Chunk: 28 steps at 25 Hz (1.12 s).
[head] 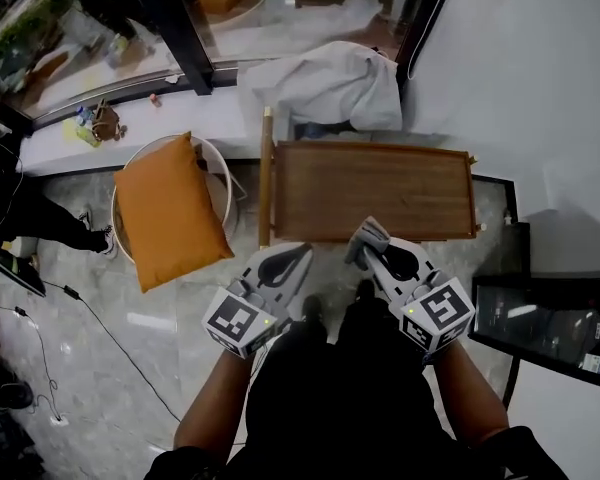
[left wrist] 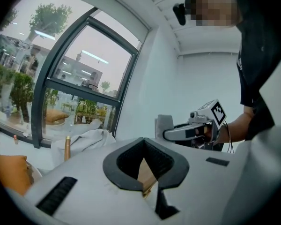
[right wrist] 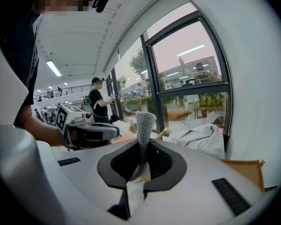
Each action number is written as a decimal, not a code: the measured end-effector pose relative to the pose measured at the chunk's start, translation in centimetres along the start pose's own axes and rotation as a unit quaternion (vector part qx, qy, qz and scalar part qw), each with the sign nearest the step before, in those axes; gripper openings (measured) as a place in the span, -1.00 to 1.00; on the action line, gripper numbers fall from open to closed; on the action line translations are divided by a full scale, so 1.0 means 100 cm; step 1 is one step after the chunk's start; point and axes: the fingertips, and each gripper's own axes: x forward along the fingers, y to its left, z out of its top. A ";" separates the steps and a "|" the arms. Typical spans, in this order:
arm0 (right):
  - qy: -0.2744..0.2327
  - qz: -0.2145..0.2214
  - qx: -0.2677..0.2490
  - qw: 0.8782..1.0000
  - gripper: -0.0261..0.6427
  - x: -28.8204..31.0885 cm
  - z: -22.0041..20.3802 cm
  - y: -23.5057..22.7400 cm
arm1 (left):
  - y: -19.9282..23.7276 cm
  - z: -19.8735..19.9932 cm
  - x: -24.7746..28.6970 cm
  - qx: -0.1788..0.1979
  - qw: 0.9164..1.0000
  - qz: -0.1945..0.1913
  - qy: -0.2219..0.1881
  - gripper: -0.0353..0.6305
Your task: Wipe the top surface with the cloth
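The wooden table top [head: 380,183] with a raised rim lies just ahead of both grippers. In the head view my right gripper [head: 366,244] hovers at the top's near edge, shut on a small grey cloth [head: 368,233]. That cloth [right wrist: 143,125] sticks up as a knitted roll between the jaws of the right gripper [right wrist: 142,149]. My left gripper [head: 301,256] hangs near the table's front left corner. The left gripper [left wrist: 144,143] is shut with nothing in it; a sliver of wood [left wrist: 145,172] shows under its jaws.
An orange cushion [head: 168,211] rests on a round white chair to the left. A crumpled white sheet [head: 330,86] lies behind the table against the window. A dark glass-topped stand [head: 550,320] stands at the right. Cables [head: 110,333] run over the marble floor.
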 end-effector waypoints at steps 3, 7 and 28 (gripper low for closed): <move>-0.005 0.018 0.005 1.000 -0.81 0.016 0.003 -0.022 | 0.014 0.001 0.025 -0.013 1.000 0.007 0.002 -0.86; 0.005 0.058 0.030 0.998 -0.81 0.038 0.004 -0.060 | 0.035 0.005 0.066 -0.015 0.999 0.041 0.022 -0.86; 0.062 0.159 0.029 0.985 -0.81 0.216 -0.025 -0.139 | 0.173 -0.007 0.142 -0.024 0.969 0.202 0.143 -0.86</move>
